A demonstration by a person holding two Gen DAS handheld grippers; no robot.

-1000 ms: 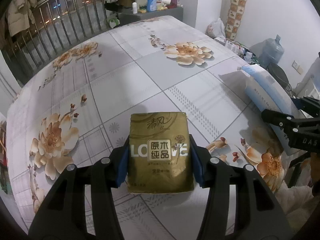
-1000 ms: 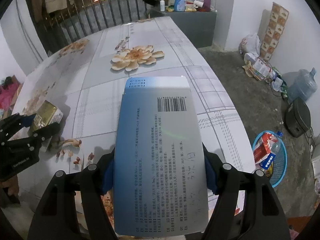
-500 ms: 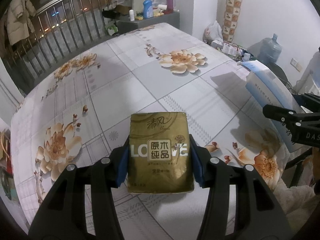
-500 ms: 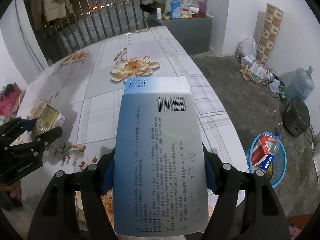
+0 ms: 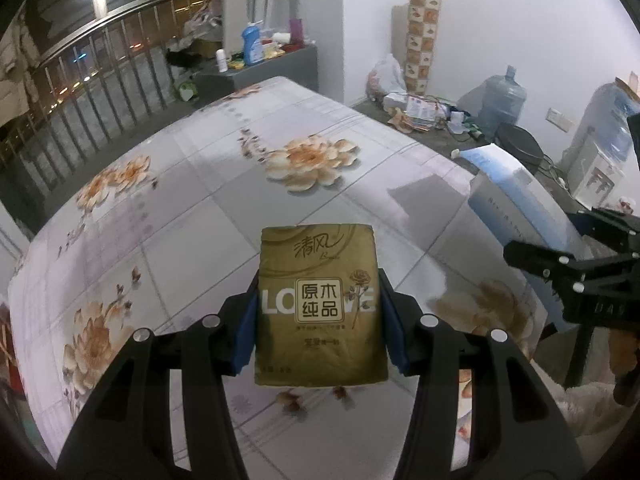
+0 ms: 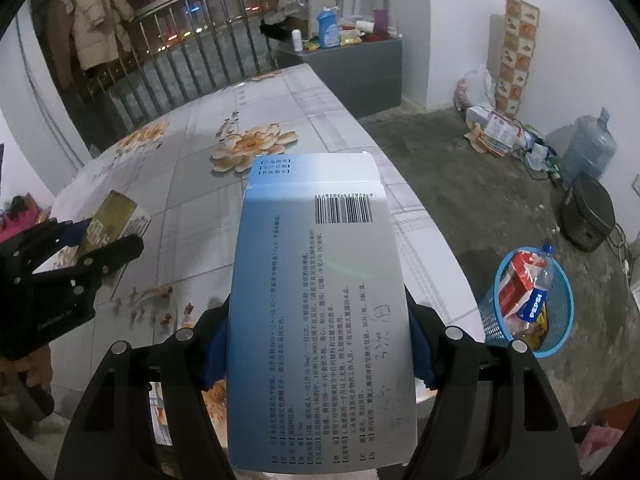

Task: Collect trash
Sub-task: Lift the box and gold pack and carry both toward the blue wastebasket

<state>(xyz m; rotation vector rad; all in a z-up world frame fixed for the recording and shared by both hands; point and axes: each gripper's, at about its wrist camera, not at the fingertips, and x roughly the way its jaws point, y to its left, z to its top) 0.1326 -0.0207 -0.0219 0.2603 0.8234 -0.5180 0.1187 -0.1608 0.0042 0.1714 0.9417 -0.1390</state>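
Blue basket (image 6: 490, 312) of trash sits on floor beside table (image 6: 192, 184).

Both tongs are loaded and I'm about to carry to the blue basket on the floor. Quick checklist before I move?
1. Left tongs clamped on the gold tissue pack: ok, blue pads press both sides.
2. Right tongs clamped on the blue-white box: ok.
3. Both items clear of the floral table: ok.
4. Blue basket in sight: ok, on the floor right of the table.
5. Room left in the basket: cannot tell; Pepsi bottle and red packaging already inside.
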